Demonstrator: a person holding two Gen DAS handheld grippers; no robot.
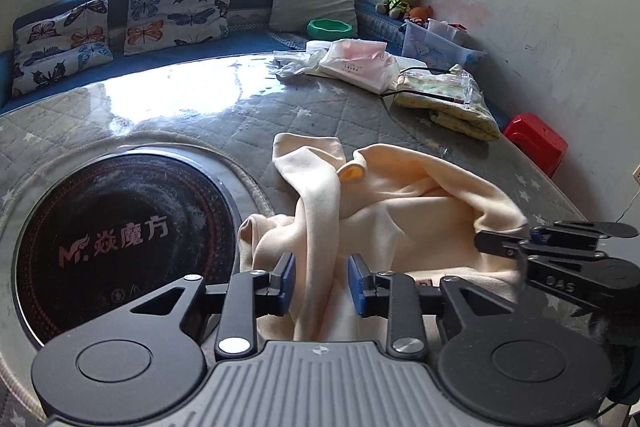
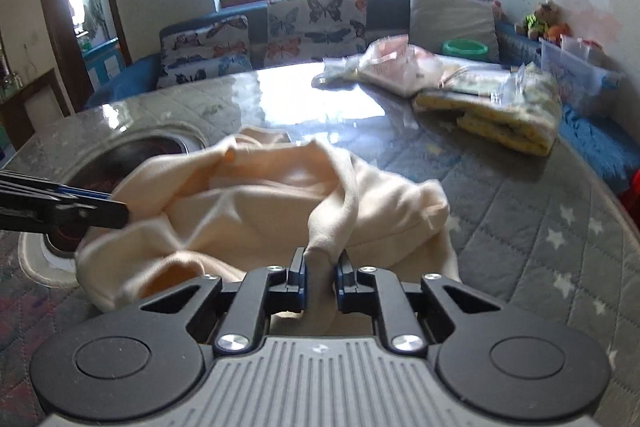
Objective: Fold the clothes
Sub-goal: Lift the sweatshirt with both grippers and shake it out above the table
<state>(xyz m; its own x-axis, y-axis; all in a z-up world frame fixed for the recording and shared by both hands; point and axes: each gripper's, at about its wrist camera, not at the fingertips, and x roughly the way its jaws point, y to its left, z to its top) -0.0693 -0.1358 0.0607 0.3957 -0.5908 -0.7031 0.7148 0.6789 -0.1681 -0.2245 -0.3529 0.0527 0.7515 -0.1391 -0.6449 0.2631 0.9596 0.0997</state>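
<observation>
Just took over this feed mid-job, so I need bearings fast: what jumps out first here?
A crumpled cream fleece garment is heaped at the near side of the grey quilted star-print table cover. The right gripper is shut on a fold of it, while the left gripper is open around another fold. Left of the heap sits a round black induction cooktop set into the table.

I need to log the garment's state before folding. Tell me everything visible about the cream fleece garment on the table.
The cream fleece garment is soft, pale peach-cream and crumpled in a loose heap on the grey quilted star-print table cover, beside the black round cooktop. A sleeve-like strip runs between the left gripper's open fingers; the right gripper pinches a fold.
</observation>
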